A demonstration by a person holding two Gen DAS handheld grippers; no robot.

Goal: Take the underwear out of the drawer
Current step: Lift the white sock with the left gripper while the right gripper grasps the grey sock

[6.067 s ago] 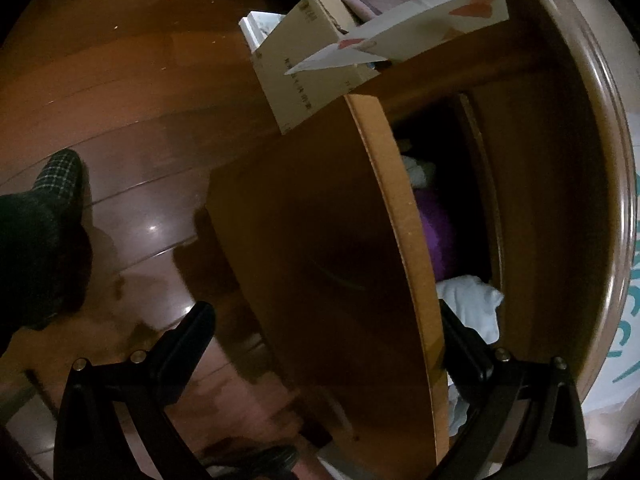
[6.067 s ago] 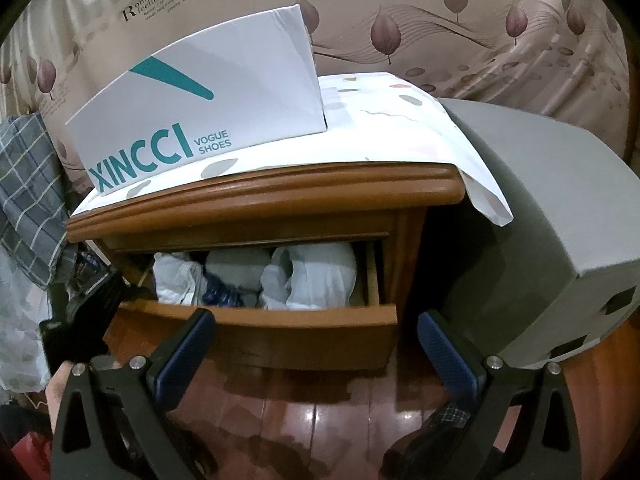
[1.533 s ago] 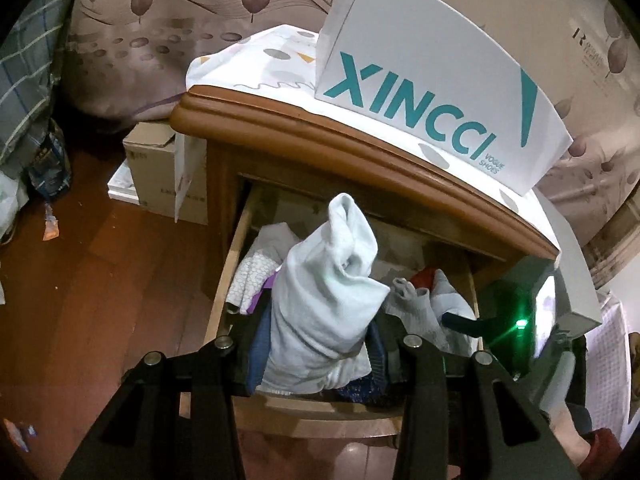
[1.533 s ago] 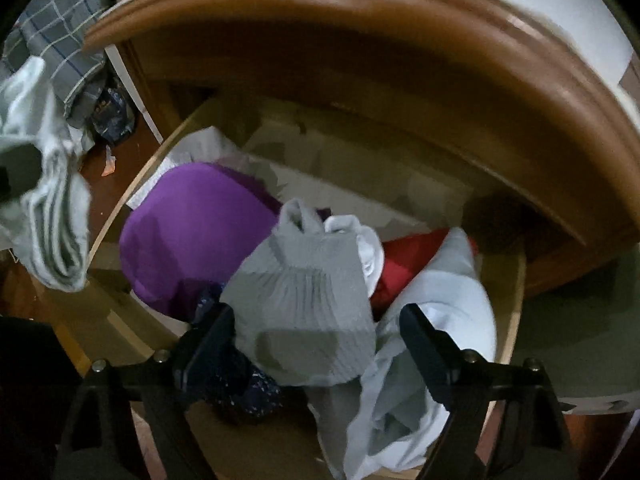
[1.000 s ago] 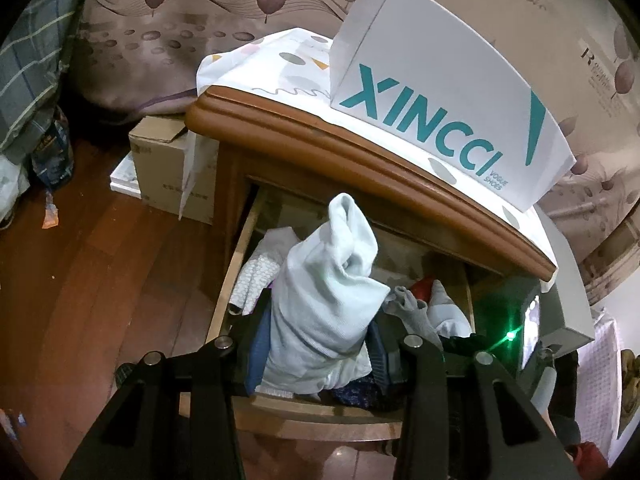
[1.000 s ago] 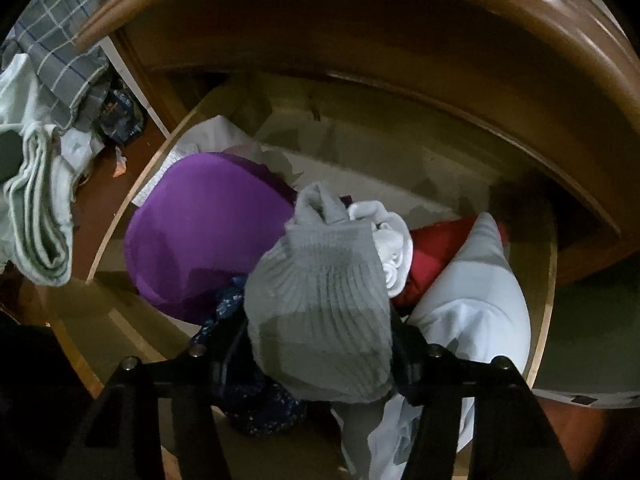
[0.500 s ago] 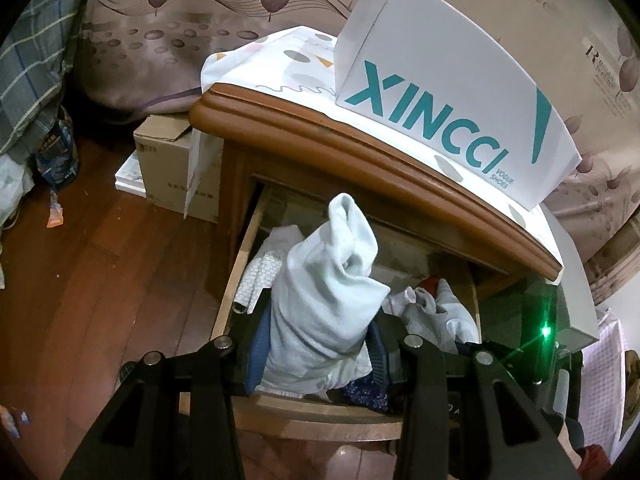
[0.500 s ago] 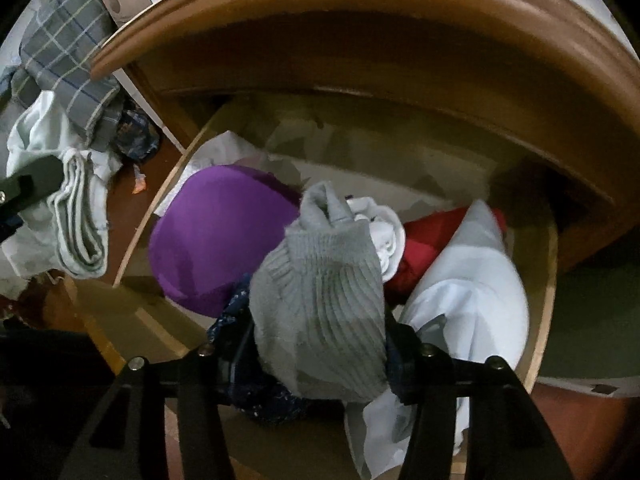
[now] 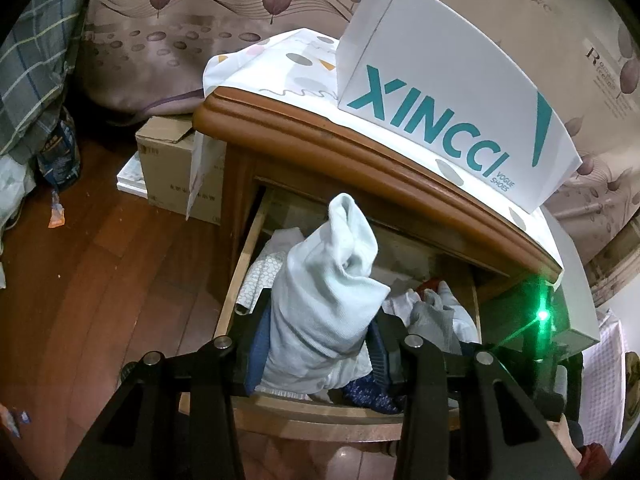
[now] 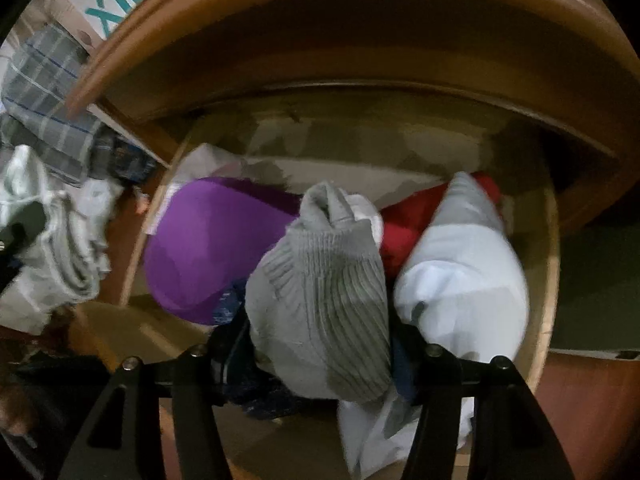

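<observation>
Wooden nightstand (image 9: 360, 168) w/ a rounded top edge stands against a leaf-print wall; on top lie a white patterned cloth (image 9: 272, 64) and a white shoebox (image 9: 452, 120) w/ teal lettering. A cardboard box (image 9: 176, 164) sits on the dark wood floor (image 9: 80, 280) to the left, plaid fabric (image 9: 32, 56) at far left. The drawer (image 9: 244, 264) is pulled out toward the cameras, and the nightstand's overhanging top shades its far part. Left gripper (image 9: 316, 348) is clamped on a pale mint, soft knit bundle of underwear (image 9: 324, 296), held above the drawer's near edge; the bundle's long axis runs near to far, its knotted end pointing up toward the nightstand top. It hides much of the drawer's middle in the left wrist view. Right gripper (image 10: 320, 356) is down in the drawer, fingers closed round a grey ribbed roll (image 10: 320, 300), also lying near to far w/ its folded tip pointing at the drawer's back; the jaws are easing apart right now, roll between them w/ pads touching its sides. Packed round it: a smooth purple garment (image 10: 200, 248) on the left, a red piece (image 10: 412, 220) behind, a white rounded bundle (image 10: 464, 276) just right, dark blue speckled fabric (image 10: 256, 392) under the near edge. The mint bundle shows blurred at the left of the right wrist view.
</observation>
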